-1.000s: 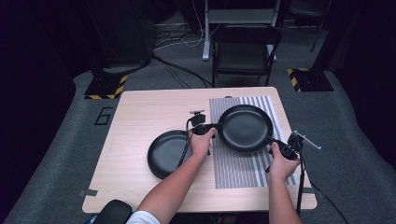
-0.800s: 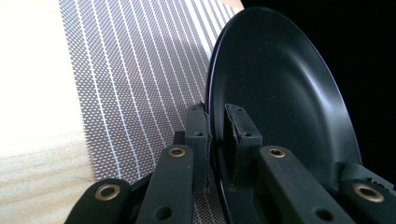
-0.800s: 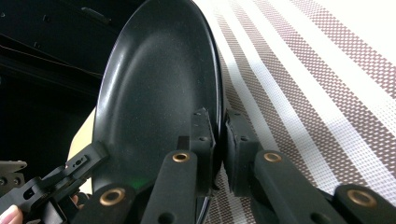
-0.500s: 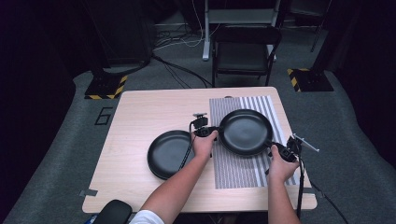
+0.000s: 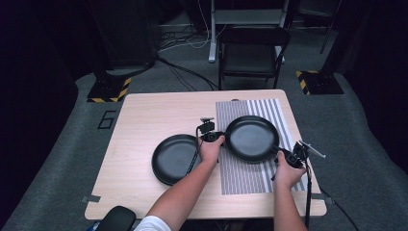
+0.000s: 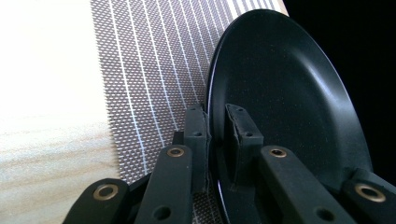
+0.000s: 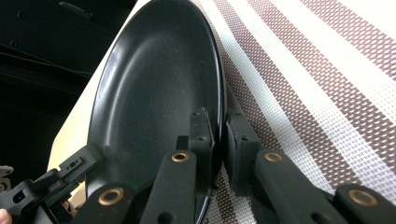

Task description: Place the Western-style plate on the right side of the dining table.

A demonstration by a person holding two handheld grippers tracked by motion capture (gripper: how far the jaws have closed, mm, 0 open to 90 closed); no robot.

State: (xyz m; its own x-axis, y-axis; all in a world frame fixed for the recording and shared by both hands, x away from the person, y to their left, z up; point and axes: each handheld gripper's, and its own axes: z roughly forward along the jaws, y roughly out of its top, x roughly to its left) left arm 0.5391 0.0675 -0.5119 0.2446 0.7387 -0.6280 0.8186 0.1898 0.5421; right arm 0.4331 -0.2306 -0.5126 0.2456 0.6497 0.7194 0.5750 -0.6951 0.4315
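Left tongs [image 5: 215, 138] pinch pan [image 5: 252, 138] rim at 9 o'clock; right tongs [image 5: 285, 155] pinch rim at 4 o'clock. Pan spans between, above striped mat [image 5: 240, 173].

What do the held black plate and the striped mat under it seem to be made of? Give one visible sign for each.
Black plate: probably melamine or glazed ceramic, semi-matte; fine speckles and soft sheen on the rim. Striped mat: woven vinyl or similar plastic mesh; visible grid weave.
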